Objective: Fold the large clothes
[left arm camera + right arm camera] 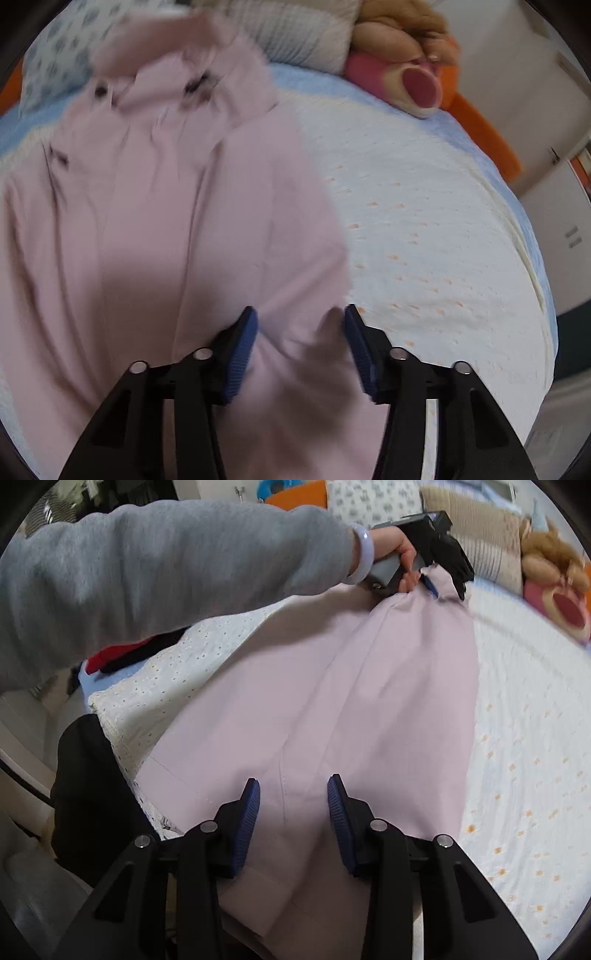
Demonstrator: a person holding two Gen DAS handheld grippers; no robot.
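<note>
left gripper [300, 314] apart | right gripper [293, 786] apart | pink shirt [351, 686] beneath (on bed)

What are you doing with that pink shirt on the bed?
A person in a grey sleeve is folding a pink shirt spread on the bed's white cover. Each hand holds a pair of tongs. The left tongs and right tongs both stand open over the fabric, gripping nothing. A stuffed toy sits by the pillows.
</note>
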